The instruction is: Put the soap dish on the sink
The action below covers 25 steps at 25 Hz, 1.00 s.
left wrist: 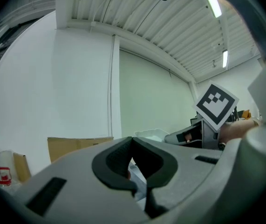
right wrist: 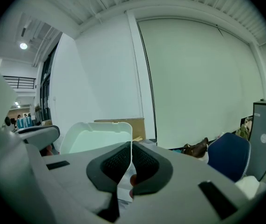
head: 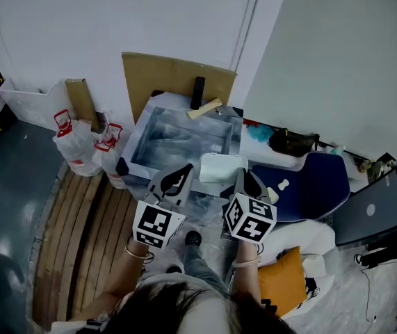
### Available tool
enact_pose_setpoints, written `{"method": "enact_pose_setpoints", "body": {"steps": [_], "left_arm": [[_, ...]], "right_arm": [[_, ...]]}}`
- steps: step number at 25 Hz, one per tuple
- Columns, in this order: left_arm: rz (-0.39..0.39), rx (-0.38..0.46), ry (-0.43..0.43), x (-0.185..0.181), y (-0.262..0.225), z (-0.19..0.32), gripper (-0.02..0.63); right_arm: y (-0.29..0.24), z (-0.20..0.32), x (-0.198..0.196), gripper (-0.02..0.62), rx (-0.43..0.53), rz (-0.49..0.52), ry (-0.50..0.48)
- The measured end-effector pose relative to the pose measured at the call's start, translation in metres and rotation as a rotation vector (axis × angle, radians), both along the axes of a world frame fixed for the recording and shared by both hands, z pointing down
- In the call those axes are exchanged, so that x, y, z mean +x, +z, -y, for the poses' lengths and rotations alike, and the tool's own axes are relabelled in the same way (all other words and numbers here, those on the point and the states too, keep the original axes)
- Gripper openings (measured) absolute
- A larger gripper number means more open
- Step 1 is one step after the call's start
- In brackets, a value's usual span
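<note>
At sink (head: 137, 146), right claw (head: 244, 181) on dish (head: 222, 167)

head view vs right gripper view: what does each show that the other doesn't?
Head view only: the sink basin, the plastic bags to its left, and the wooden floor. Right gripper view only: the right gripper with its jaws shut on the soap dish wall, plus the ceiling lights. Both: the soap dish, the cardboard and the blue chair.
</note>
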<state>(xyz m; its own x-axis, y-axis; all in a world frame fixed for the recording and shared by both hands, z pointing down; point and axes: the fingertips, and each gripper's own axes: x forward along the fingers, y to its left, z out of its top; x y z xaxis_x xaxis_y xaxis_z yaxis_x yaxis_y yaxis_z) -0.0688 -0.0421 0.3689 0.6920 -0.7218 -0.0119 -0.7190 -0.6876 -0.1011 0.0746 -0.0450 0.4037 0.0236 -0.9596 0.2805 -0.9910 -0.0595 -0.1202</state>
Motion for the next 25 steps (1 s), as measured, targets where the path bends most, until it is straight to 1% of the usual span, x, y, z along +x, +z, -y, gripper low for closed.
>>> {"method": "enact_pose_setpoints", "body": {"steps": [17, 25], "left_arm": [[-0.004, -0.033, -0.015, 0.047, 0.010, 0.082, 0.002], [0.001, -0.050, -0.019, 0.077, 0.015, 0.115, 0.003]], "right_arm": [[0.020, 0.083, 0.041, 0.028, -0.043, 0.010, -0.022], [0.029, 0.120, 0.071, 0.028, -0.067, 0.007, -0.027]]}}
